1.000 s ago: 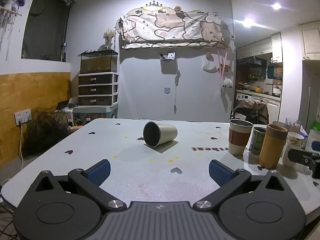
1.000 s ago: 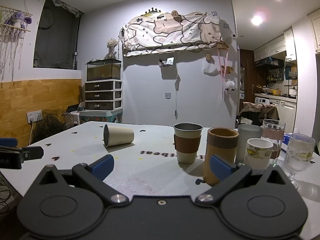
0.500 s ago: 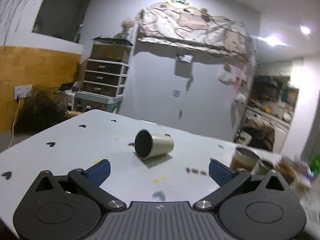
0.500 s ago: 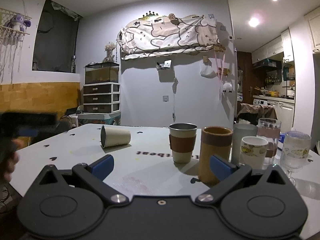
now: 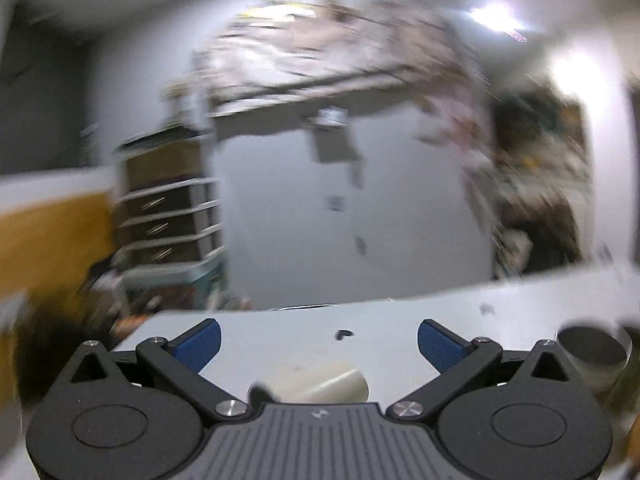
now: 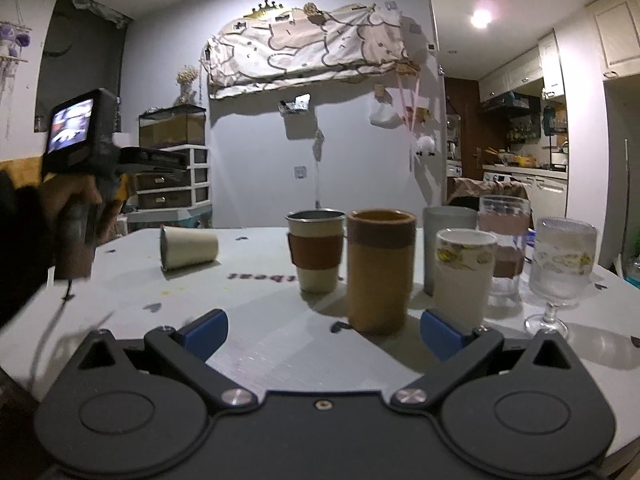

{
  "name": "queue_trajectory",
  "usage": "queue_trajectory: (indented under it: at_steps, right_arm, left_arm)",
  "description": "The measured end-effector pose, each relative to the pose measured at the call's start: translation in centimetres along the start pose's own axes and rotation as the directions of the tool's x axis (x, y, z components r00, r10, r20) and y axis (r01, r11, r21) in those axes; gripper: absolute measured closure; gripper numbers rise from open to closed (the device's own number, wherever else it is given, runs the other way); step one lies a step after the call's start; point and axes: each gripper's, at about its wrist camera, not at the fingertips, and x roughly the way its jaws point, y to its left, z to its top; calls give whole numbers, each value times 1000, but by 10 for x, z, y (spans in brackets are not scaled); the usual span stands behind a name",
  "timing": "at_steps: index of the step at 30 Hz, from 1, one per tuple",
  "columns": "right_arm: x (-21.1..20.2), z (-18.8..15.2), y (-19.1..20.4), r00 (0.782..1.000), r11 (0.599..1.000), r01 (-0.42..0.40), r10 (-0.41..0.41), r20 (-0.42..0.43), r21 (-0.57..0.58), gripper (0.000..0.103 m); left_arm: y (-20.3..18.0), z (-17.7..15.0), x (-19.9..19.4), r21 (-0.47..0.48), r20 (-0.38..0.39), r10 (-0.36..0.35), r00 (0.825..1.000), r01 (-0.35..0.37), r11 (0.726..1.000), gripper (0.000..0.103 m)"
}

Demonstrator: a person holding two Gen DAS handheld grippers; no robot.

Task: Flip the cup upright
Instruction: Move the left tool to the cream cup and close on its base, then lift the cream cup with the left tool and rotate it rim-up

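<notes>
Cup lying sideways at ten o'clock. Left gripper wide open above it; right gripper wide open too. Best to go slow, pinch gently, tip up.

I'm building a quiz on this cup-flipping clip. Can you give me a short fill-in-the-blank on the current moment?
1. The cream cup lies on its ____ on the table.
2. Both the left gripper and the right gripper hold ____.
3. The sleeved steel cup stands ____.

Missing words: side; nothing; upright
</notes>
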Motion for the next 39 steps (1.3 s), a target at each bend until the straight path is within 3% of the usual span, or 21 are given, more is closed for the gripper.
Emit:
queue_trajectory:
  at_steps: [4, 8, 11, 15, 17, 18, 21, 25, 28, 33, 39]
  right_arm:
    - [13, -4, -7, 999, 1000, 20, -20, -29, 17, 0]
    - [28, -6, -10, 998, 999, 29, -27, -53, 30, 0]
    - [37, -6, -12, 997, 999, 29, -27, -66, 35, 0]
    - [47, -7, -15, 996, 999, 33, -29, -84, 38, 0]
    - [51, -8, -15, 995, 999, 33, -30, -94, 37, 0]
    - [52, -8, -15, 995, 999, 33, -29, -98, 37, 0]
    - [54, -9, -16, 994, 999, 33, -29, -107, 36, 0]
    - [53, -7, -14, 995, 999, 25, -21, -102, 34, 0]
    - [50, -5, -13, 996, 999, 15, -11, -92, 36, 0]
    - [42, -1, -11, 997, 999, 1, 2, -73, 51, 0]
    - [26, 7, -10, 999, 998, 8, -6, -35, 59, 0]
  left_arm:
    - [-6, -2, 47, 258, -111, -40, 993, 68, 964, 2]
    - [-5, -16, 82, 422, -272, -86, 958, 199, 885, 6]
    - [-5, -24, 103, 483, -358, -67, 931, 246, 841, 8]
    - [-7, -37, 120, 523, -432, -23, 901, 271, 808, 11]
    - [-8, -43, 125, 537, -462, -4, 887, 283, 795, 21]
    - [-7, -47, 126, 533, -485, -8, 875, 303, 790, 31]
    - [-11, -49, 118, 557, -466, 8, 885, 286, 780, 30]
    - [-11, -50, 100, 530, -464, -17, 886, 293, 796, 31]
    - [-20, -52, 75, 537, -462, -61, 885, 334, 775, 31]
    - [-48, -65, 15, 593, -448, -145, 882, 415, 690, 31]
    - [-88, -88, -77, 677, -435, -284, 855, 518, 523, 31]
